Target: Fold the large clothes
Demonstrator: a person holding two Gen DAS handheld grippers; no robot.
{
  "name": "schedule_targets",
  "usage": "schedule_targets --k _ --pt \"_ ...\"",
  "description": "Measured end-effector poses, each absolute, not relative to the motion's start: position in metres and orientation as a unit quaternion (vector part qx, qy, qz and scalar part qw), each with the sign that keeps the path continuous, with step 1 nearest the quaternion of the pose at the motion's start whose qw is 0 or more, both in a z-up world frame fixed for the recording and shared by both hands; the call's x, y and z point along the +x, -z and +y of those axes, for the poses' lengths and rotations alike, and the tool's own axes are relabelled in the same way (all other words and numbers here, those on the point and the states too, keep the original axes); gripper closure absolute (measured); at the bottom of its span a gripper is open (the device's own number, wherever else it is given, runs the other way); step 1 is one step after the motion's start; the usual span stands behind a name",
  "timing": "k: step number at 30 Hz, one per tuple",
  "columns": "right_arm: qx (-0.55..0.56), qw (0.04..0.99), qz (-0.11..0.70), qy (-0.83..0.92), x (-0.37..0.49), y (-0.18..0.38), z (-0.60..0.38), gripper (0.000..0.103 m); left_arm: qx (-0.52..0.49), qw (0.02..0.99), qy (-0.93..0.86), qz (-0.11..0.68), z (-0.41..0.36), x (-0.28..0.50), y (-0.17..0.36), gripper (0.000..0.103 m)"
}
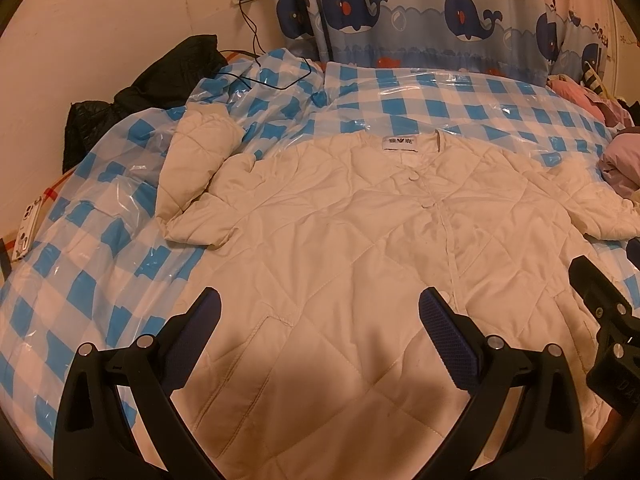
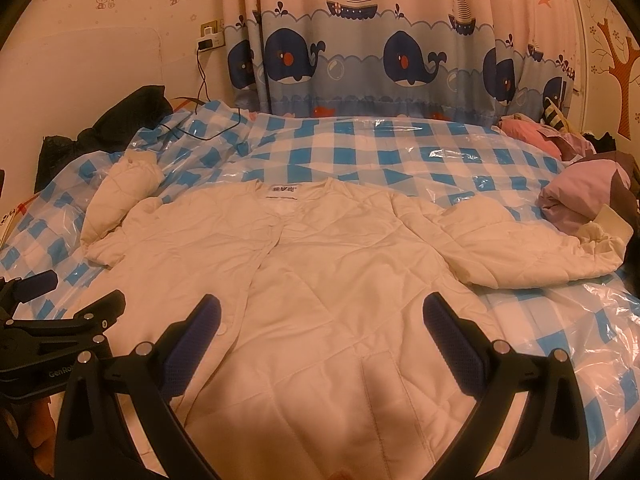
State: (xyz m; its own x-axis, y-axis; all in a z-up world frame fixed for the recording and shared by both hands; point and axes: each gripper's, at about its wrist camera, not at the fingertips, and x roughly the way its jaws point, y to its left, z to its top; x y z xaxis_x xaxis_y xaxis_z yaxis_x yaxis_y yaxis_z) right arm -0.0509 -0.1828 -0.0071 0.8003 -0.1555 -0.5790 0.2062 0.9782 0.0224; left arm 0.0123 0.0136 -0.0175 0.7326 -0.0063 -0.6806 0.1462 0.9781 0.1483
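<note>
Jacket (image 1: 360, 248), cream and quilted, lies front-up and spread flat on the bed's blue-checked plastic cover (image 1: 460, 104) (collar toward the whale curtain (image 2: 360, 60)). Left claw (image 1: 320, 320) and right claw (image 2: 320, 320) both hover wide open over its lower part, seemingly not touching.

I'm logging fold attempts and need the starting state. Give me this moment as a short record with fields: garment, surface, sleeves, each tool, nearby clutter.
garment: cream quilted jacket, spread flat, front up, collar label away from the cameras
surface: blue-and-white checked plastic sheet over a bed
sleeves: left sleeve bent up toward the wall; right sleeve angled outward
left tool: open, above the hem, holding nothing
right tool: open, above the hem, holding nothing
clutter: black garment far left; pink clothes far right
</note>
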Motion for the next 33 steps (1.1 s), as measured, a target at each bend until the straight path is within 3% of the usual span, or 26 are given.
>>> schedule_targets --k 33 --pt "0.043 0.947 0.303 0.094 -0.0501 0.0087 -0.1796 0.005 0.096 0.925 0.042 0.365 0.0150 0.0134 0.0182 0.008"
